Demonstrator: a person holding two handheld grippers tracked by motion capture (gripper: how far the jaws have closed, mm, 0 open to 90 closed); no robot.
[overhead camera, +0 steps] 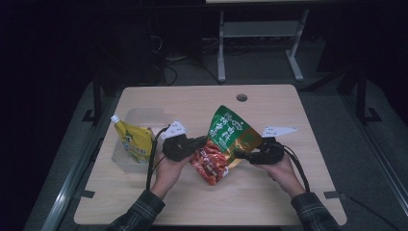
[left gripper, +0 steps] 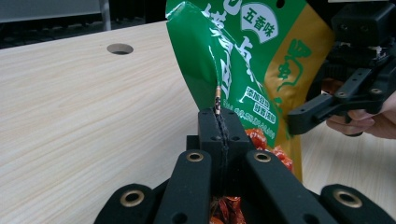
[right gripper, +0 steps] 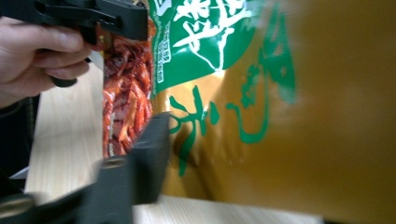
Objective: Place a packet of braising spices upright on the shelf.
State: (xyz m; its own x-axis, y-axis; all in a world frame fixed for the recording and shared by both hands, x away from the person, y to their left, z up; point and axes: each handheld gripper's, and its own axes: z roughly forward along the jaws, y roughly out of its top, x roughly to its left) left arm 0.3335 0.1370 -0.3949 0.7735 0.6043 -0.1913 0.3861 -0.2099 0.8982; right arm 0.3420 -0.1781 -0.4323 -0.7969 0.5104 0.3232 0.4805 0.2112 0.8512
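Note:
A green, gold and red snack bag (overhead camera: 230, 134) is held up over the middle of the wooden table (overhead camera: 269, 197). My left gripper (overhead camera: 199, 144) is shut on the bag's left edge. In the left gripper view, its jaws (left gripper: 218, 120) meet on the thin seam of the bag (left gripper: 243, 56). My right gripper (overhead camera: 239, 155) is at the bag's right side. In the right gripper view, one jaw stands left of the gold face of the bag (right gripper: 289, 116). The other is hidden behind the bag, which sits between the parted jaws. The left gripper view shows the right gripper (left gripper: 306, 116) against the gold panel.
A clear plastic bin (overhead camera: 144, 115) at the table's left holds a yellow pouch with a white cap (overhead camera: 132, 142). A round cable hole (overhead camera: 242, 97) lies near the far edge. Bare tabletop (left gripper: 84, 116) stretches behind the bag.

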